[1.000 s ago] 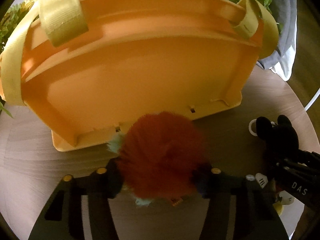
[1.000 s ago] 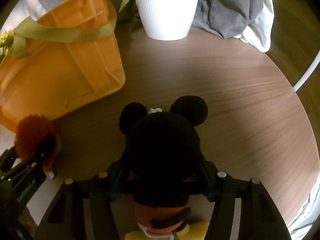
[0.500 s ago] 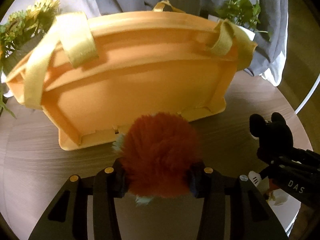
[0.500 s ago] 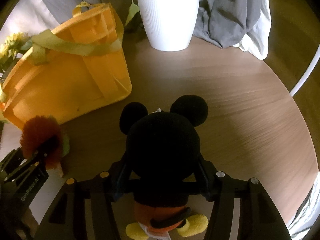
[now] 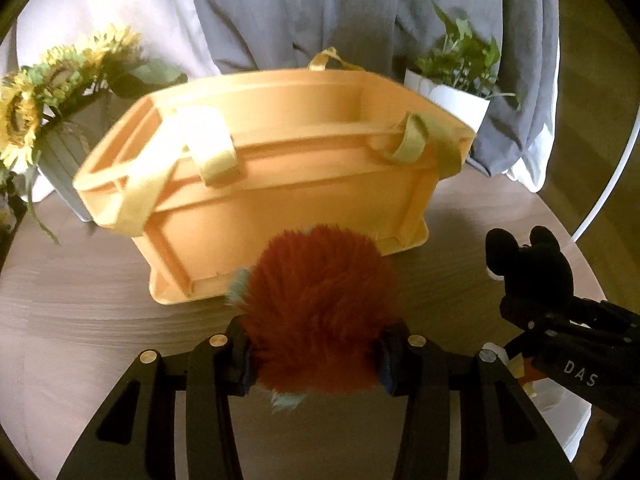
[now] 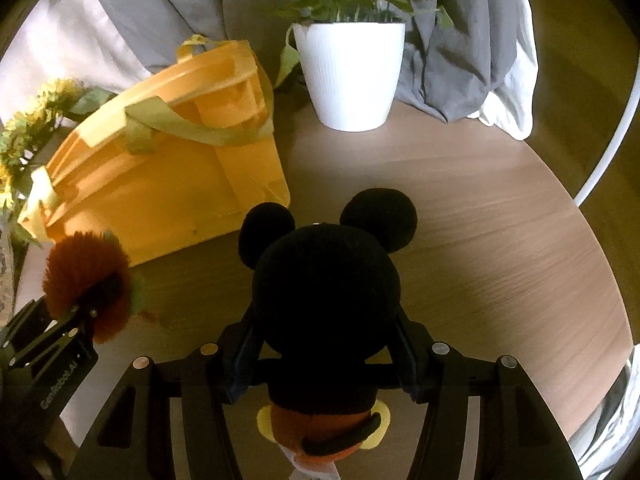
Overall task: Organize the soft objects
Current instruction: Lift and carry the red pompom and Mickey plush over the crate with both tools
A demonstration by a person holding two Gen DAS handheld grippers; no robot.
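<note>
Holding one soft toy in each of your grippers, near the yellow bag (image 5: pixel 280 184).
Your left gripper (image 5: pixel 314 354) jaws squeeze the fuzzy red toy (image 5: pixel 320 316), hiding its face; your right gripper (image 6: pixel 326 364) jaws clamp the black mouse toy (image 6: pixel 326 296), feet cut off.

you have two soft toys and a bin in play. the pompom (image 5: pixel 320 312) is a shaggy rust-red ball with pale teal tufts at its edges, pinched at both sides and held off the table, just in front of the bin's near wall. the mouse (image 6: pixel 326 300) is a black plush with two round ears, red shorts and yellow feet, back of its head toward you, gripped at the sides of its head, body hanging below. the bin (image 5: pixel 280 188) is an open-topped orange crate with yellow webbing handles, standing upright on the table.
</note>
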